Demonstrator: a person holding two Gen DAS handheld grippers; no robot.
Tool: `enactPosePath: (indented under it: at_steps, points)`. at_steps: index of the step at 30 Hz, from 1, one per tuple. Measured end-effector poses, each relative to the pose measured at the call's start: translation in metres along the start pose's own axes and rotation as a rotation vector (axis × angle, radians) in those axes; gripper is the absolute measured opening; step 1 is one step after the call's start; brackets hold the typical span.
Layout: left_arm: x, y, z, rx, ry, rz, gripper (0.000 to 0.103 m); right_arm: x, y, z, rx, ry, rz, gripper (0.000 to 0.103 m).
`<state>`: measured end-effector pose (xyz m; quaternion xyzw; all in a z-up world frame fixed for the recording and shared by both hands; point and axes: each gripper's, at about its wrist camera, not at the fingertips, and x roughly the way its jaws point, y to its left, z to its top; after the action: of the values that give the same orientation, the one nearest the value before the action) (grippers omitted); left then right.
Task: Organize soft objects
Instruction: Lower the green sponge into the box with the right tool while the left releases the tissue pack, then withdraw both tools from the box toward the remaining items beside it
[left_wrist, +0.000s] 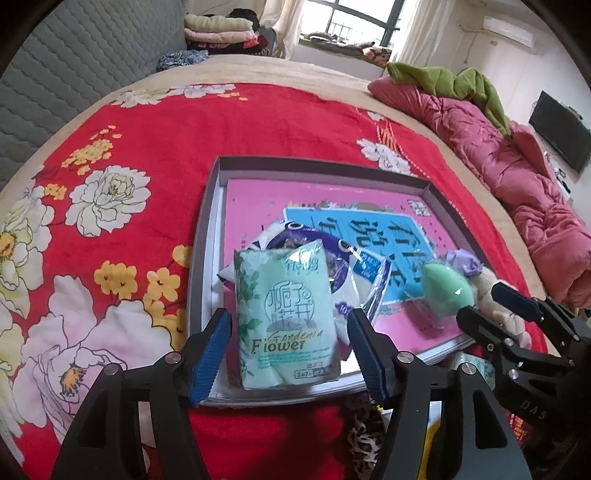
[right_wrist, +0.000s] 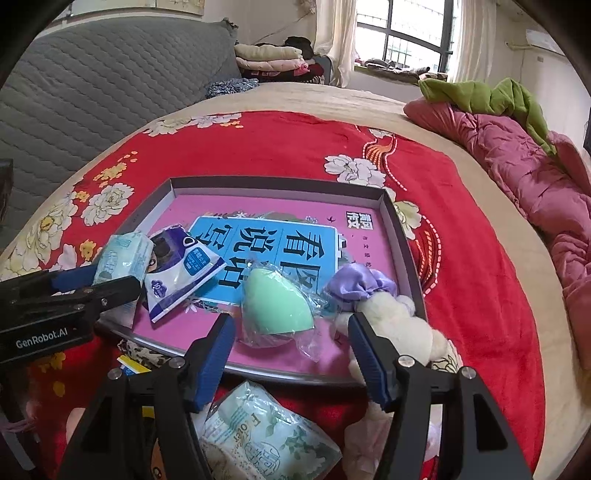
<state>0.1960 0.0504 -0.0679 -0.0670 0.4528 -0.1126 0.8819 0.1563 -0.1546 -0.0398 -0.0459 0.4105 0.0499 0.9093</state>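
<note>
A shallow grey tray (left_wrist: 207, 206) with a pink printed sheet lies on the red floral blanket. My left gripper (left_wrist: 290, 350) is open around a pale green "Gardenia Flower" tissue pack (left_wrist: 286, 317) resting at the tray's front left. Behind it lies a white and purple wipes packet (left_wrist: 306, 240). My right gripper (right_wrist: 291, 354) is open just in front of a mint green sponge egg in clear wrap (right_wrist: 275, 302). A purple scrunchie (right_wrist: 360, 282) and a cream plush toy (right_wrist: 399, 325) sit at the tray's right front. Another tissue pack (right_wrist: 266, 435) lies on the blanket below the right gripper.
A pink quilt (left_wrist: 517, 177) with green cloth on it lies along the bed's right side. A grey padded headboard (left_wrist: 74, 74) and stacked folded clothes (left_wrist: 221, 29) are at the far left. Leopard-print fabric (left_wrist: 364, 439) lies before the tray.
</note>
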Motion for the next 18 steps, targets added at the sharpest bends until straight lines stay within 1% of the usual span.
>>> enactPosePath:
  at_steps: [2,6,9,18]
  points:
    - [-0.001,0.000,0.001,-0.005,-0.002,-0.003,0.068,-0.002,-0.001,0.001,0.002,-0.006,0.001,0.064]
    - [-0.009,-0.002,0.002,0.011,-0.026,0.029,0.069,-0.003,-0.004,0.000,0.011,-0.003,-0.009,0.064]
    - [-0.016,-0.002,0.005,0.005,-0.042,0.018,0.073,-0.003,-0.007,0.000,0.030,0.000,-0.007,0.064]
    - [-0.025,-0.006,0.005,0.016,-0.061,0.024,0.074,-0.008,-0.009,0.001,0.026,-0.013,-0.009,0.065]
